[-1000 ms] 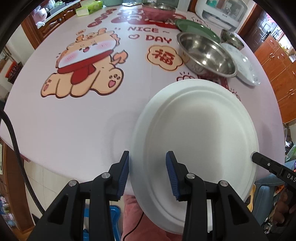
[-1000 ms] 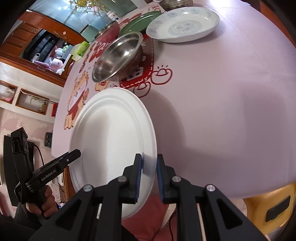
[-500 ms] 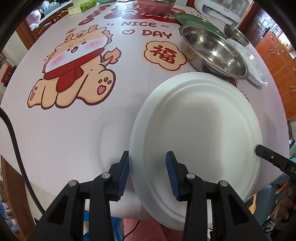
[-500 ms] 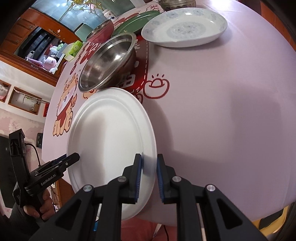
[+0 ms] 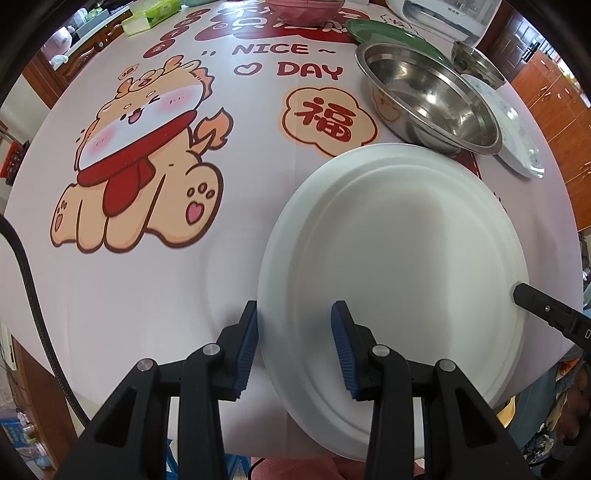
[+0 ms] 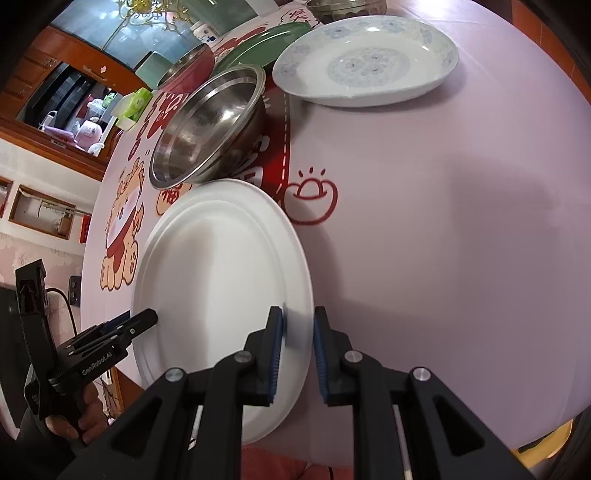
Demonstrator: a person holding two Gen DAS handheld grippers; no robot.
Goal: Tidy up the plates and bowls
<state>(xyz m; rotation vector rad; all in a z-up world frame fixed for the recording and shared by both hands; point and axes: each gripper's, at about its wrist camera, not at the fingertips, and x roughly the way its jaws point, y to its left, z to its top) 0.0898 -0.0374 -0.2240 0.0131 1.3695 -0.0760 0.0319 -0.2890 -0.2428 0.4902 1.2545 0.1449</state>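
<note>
- left wrist view: my left claw (image 5: 294,347) stands partly apart, its two blue pads either side of the near left rim of the white plate (image 5: 399,254). one pad sits under the rim's outer edge and the other over the plate's face. i cannot tell whether they press on it.
- the plate is tilted over the near edge of the worktop (image 5: 147,280), which carries a printed cartoon cloth.
- beyond the plate sits a steel bowl (image 5: 430,98), just past its far rim. a green plate (image 5: 384,33) and a patterned plate (image 5: 517,147) lie behind and to the right of it.
- the tip of my right claw (image 5: 532,299) shows at the plate's right rim.
- right wrist view: my right claw (image 6: 298,350) is narrow, its pads closed on the white plate's (image 6: 218,280) near right rim, gripping it.
- the steel bowl (image 6: 207,125) is near the plate's far edge. the patterned plate (image 6: 369,66) rests on the worktop (image 6: 443,221) well beyond, and the green plate (image 6: 258,46) is behind the bowl.
- my left claw (image 6: 144,319) reaches the plate's left rim, with my hand (image 6: 70,421) on its handle.
</note>
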